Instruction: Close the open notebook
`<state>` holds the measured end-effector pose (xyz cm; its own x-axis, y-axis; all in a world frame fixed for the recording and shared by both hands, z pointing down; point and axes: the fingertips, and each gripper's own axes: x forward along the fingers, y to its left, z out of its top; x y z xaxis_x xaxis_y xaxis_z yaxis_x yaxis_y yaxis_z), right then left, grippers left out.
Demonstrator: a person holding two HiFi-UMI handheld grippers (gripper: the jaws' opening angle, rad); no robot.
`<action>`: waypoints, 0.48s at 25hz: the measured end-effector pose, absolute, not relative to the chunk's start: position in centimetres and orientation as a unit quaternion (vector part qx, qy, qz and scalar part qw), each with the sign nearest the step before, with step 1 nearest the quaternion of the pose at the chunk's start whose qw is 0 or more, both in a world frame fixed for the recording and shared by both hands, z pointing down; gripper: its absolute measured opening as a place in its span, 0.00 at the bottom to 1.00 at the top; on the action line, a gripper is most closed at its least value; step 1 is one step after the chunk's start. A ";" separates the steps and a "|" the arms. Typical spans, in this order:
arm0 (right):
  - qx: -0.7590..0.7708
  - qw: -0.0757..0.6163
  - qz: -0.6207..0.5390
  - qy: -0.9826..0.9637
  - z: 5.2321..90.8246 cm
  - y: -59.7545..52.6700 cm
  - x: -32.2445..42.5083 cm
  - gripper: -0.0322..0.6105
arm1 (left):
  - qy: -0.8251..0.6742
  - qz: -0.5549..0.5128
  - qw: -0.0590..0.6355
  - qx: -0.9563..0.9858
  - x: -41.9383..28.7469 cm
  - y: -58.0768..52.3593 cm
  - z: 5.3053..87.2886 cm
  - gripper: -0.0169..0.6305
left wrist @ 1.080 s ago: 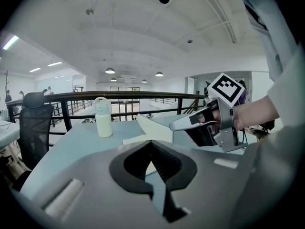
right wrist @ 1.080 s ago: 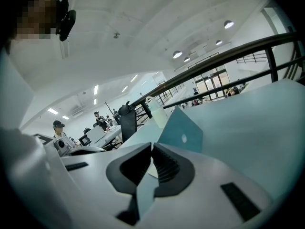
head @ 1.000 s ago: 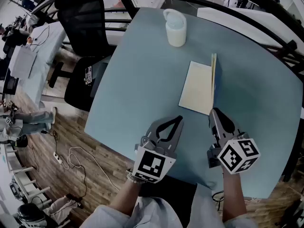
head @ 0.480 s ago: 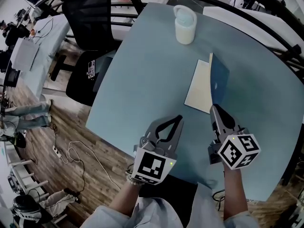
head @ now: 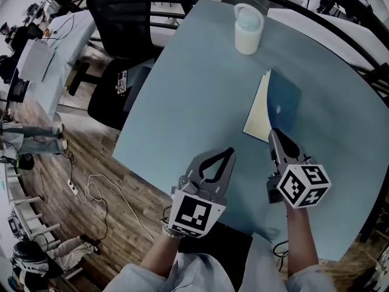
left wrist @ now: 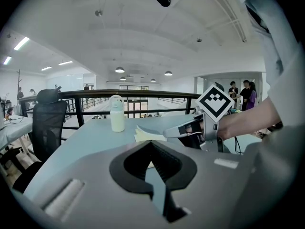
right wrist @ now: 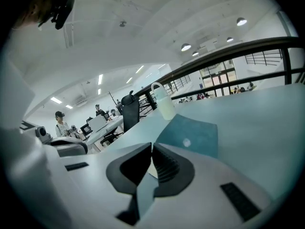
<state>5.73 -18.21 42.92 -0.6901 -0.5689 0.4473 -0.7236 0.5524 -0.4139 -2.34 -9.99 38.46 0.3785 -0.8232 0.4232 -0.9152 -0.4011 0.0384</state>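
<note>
notebook (head: 284, 105): lying on the counter (head: 194, 90), cover tilting over the pages, long axis pointing away from us
right claw (head: 273, 134): we're holding it pinched together, empty, just short of the near edge
left claw (head: 227, 154): together too, sitting farther off

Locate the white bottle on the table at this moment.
In the head view the white bottle stands upright near the far edge of the table, just beyond and left of the blue notebook, not touching it.

cup (head: 248, 29): on table (head: 182, 96), near far edge | notebook (head: 282, 105): nearer, toward right edge | right gripper (head: 273, 132): just before notebook | chair (head: 115, 29): beyond left edge
</note>
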 end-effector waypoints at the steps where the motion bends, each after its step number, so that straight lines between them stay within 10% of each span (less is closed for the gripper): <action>1: 0.369 0.135 0.292 -0.872 43.1 -18.2 5.5 0.06 | -0.529 0.172 0.131 0.820 -2.4 -9.9 38.4 0.03; 12: 0.362 0.169 0.287 -0.871 45.7 -18.6 3.5 0.06 | -0.533 0.170 0.128 0.819 -3.4 -9.2 38.3 0.03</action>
<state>3.48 -18.63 45.65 -0.6809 -0.5332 0.5021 -0.7273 0.5730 -0.3778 -3.42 -9.15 38.26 0.3752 -0.8294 0.4139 -0.9160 -0.4002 0.0284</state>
